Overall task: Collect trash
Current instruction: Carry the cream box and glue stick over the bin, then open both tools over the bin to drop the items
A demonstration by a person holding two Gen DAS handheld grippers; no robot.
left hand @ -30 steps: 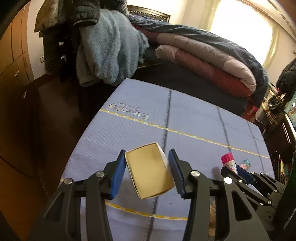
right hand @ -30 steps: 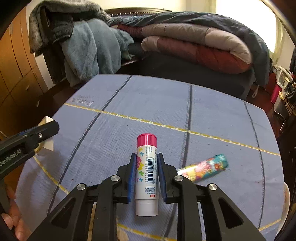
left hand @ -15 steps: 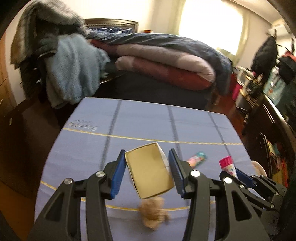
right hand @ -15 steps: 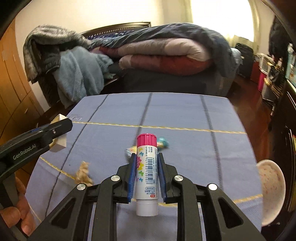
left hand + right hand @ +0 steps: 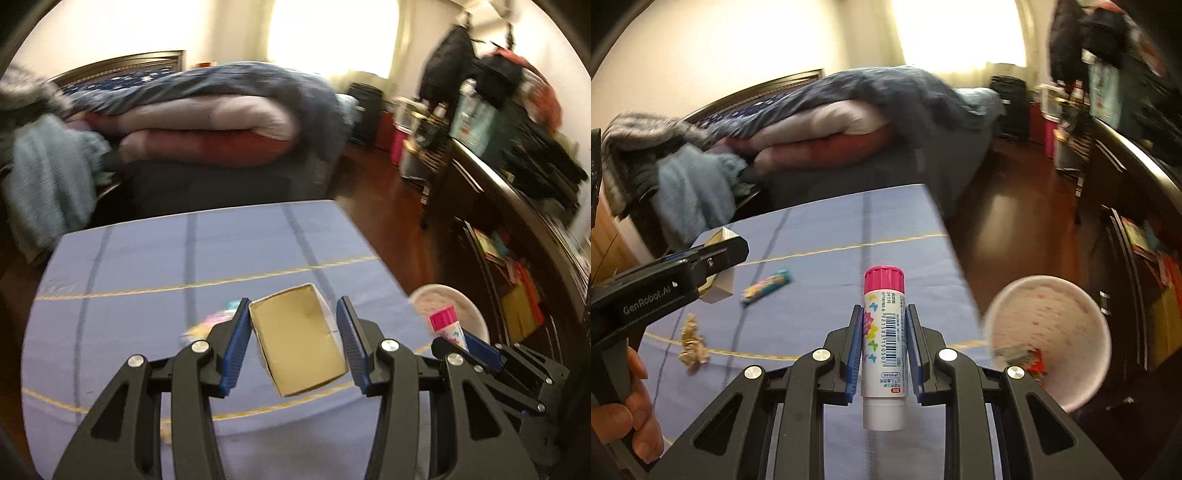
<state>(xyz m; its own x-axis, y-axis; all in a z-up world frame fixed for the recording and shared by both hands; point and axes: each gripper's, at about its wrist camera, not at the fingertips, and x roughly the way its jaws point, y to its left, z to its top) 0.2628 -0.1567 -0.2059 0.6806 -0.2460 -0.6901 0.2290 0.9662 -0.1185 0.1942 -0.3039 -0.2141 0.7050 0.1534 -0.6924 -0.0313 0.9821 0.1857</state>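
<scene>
A blue cloth with yellow lines covers the tabletop (image 5: pixel 820 236); a bed (image 5: pixel 207 122) piled with quilts stands at its far side, dark wood floor and cluttered shelves to the right. A round pale bin (image 5: pixel 1049 332), scraps already inside, sits off the tabletop's right edge. My right gripper (image 5: pixel 882 350) has its jaws closed narrowly on a glue stick (image 5: pixel 884 339), its long axis running away from me, pink cap at the far end. My left gripper (image 5: pixel 295 339) holds its jaws moderately apart, clamping a small open cardboard box (image 5: pixel 299 339), tilted with its hollow facing me. A candy wrapper (image 5: pixel 766 286) and crumpled paper (image 5: pixel 691 341) lie on the cloth, left.
</scene>
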